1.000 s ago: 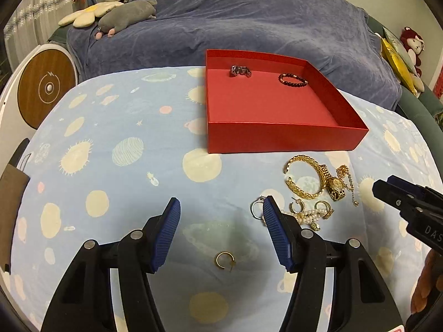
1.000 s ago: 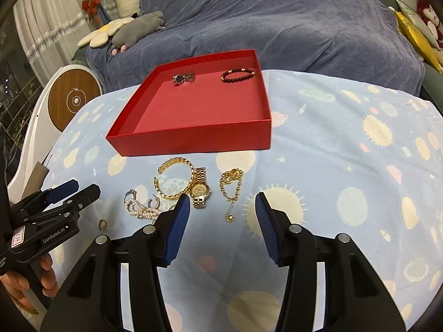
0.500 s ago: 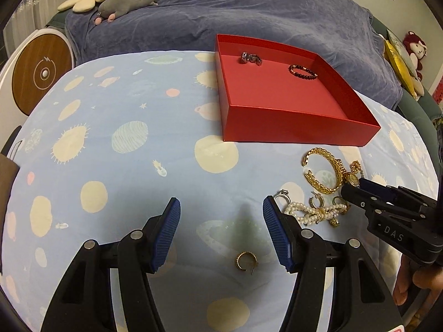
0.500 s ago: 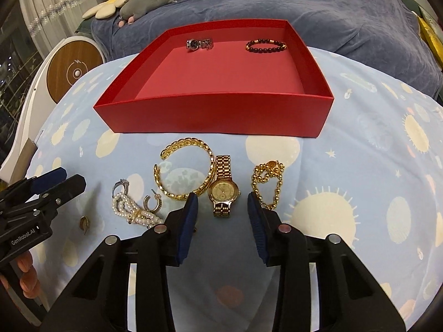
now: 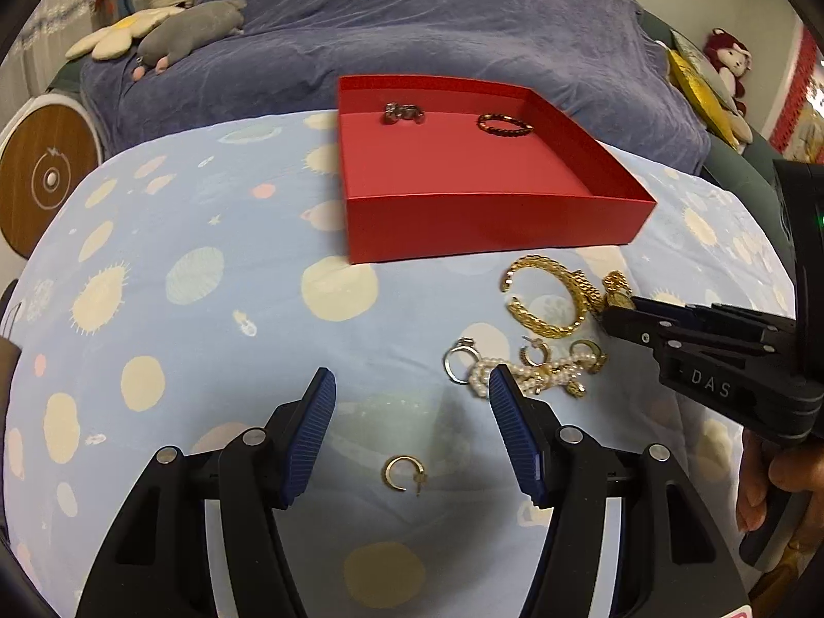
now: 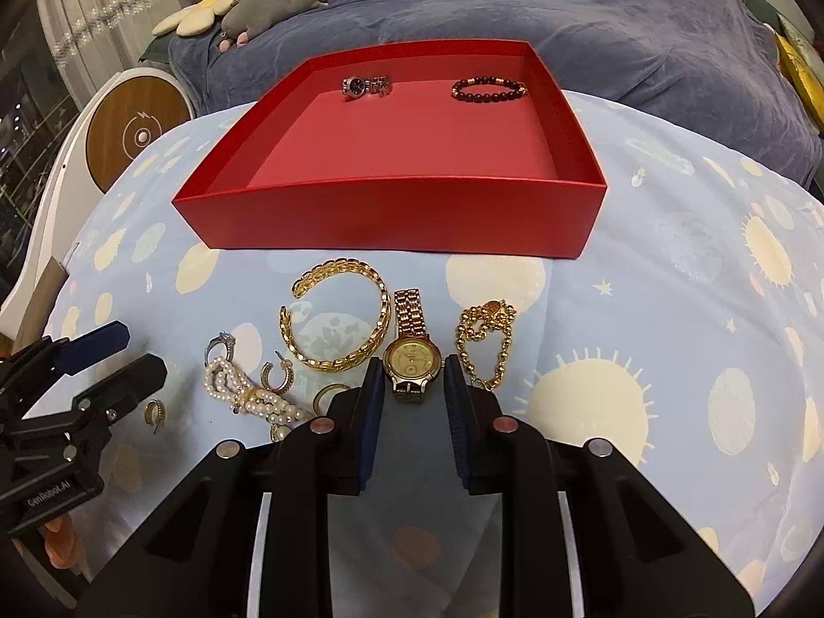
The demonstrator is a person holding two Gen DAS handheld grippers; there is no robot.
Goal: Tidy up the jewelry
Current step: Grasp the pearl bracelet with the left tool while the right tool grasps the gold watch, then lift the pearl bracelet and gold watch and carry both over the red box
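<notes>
A gold watch (image 6: 412, 360) lies on the blue patterned cloth between the pads of my right gripper (image 6: 413, 365). Its jaws are closing, with the pads flanking the watch case and a thin gap still showing. My left gripper (image 5: 410, 376) is open above a small gold hoop earring (image 5: 404, 473), nothing between its pads. The red box (image 6: 391, 221) holds a silver watch (image 6: 366, 86) and a dark bead bracelet (image 6: 489, 88). Near the gold watch lie a gold bangle (image 6: 335, 322), a gold chain bracelet (image 6: 486, 340), a pearl piece (image 6: 247, 391) and a silver ring (image 6: 219, 347).
A sofa under a blue-grey throw (image 6: 566, 10) rises behind the table, with plush toys (image 6: 278, 0) on it. A round wooden-faced device (image 6: 136, 134) stands at the left. A person's fingers (image 5: 757, 489) hold the right gripper's handle.
My right gripper has come forward and down over the gold watch, and its jaws have narrowed around it. The left gripper has stayed over the hoop earring, still wide.
</notes>
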